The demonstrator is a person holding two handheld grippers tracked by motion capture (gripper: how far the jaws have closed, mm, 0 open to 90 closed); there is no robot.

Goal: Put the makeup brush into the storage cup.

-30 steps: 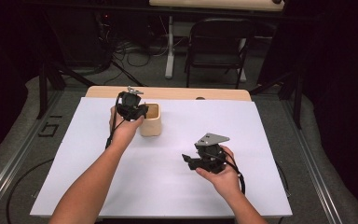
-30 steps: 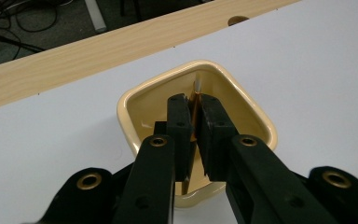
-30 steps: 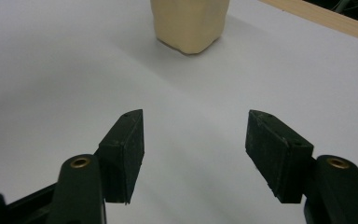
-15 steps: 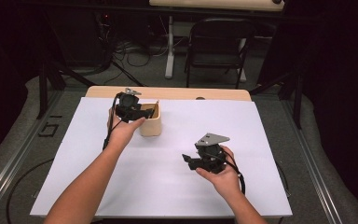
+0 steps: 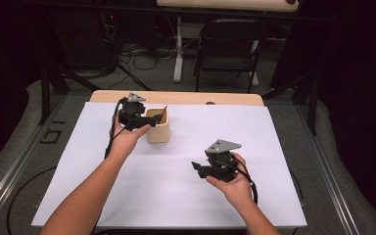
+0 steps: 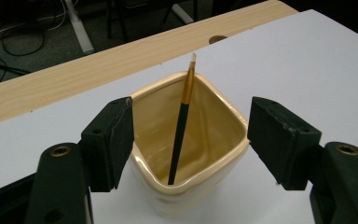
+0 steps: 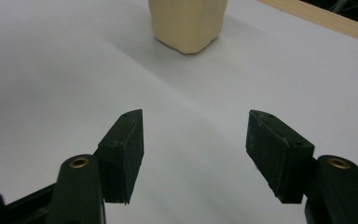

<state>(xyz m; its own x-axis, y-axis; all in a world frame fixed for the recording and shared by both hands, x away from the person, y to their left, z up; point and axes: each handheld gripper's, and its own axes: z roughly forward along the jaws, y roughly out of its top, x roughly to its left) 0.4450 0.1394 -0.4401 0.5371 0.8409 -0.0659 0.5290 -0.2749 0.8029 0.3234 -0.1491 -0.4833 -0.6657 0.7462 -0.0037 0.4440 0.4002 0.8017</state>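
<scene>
White paper covers the surface (image 5: 176,186). Left gripper (image 5: 149,121) hangs at the near rim of a cream square cup (image 6: 191,154), jaws just spread, straddling it without pressing. Between them a slim paintbrush (image 6: 181,126) stands inside, black-and-gold handle, long axis leaning away from the gripper. Right gripper (image 5: 196,167), well apart, points toward the cup, spread and empty.
</scene>
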